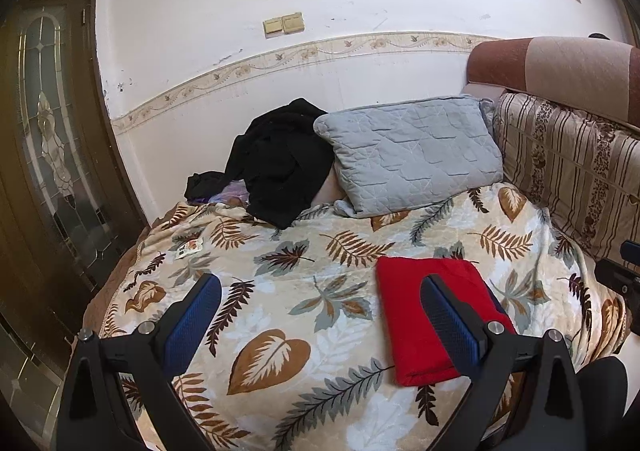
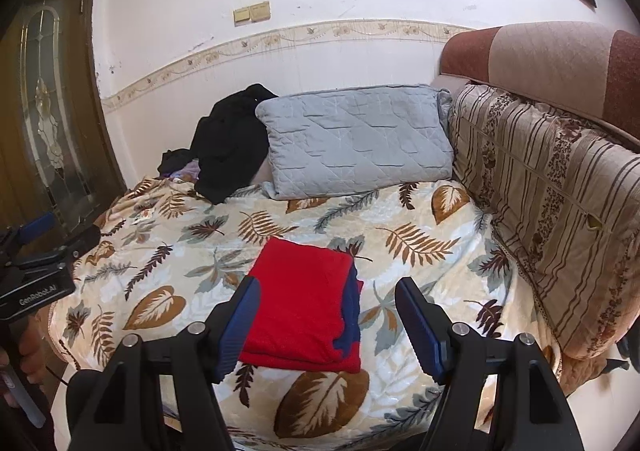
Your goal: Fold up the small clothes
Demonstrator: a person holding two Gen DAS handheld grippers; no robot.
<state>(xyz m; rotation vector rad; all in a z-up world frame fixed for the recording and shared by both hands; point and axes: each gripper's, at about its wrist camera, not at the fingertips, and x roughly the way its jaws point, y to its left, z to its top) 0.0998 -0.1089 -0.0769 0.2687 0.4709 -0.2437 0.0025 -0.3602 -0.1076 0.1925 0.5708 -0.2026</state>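
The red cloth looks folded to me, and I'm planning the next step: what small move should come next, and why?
Probably reach the left gripper toward the black garment heaped beside the grey pillow. The red cloth lies folded flat on the leaf-print blanket, and both grippers are open and empty.

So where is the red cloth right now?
The red cloth lies folded on the leaf-print blanket, nearer than the grey pillow. In the right wrist view it sits low and centre, just beyond the open right gripper.

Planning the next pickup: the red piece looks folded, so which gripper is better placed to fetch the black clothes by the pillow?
Probably left gripper: open, on the side of the black clothes. Right gripper faces the red garment.
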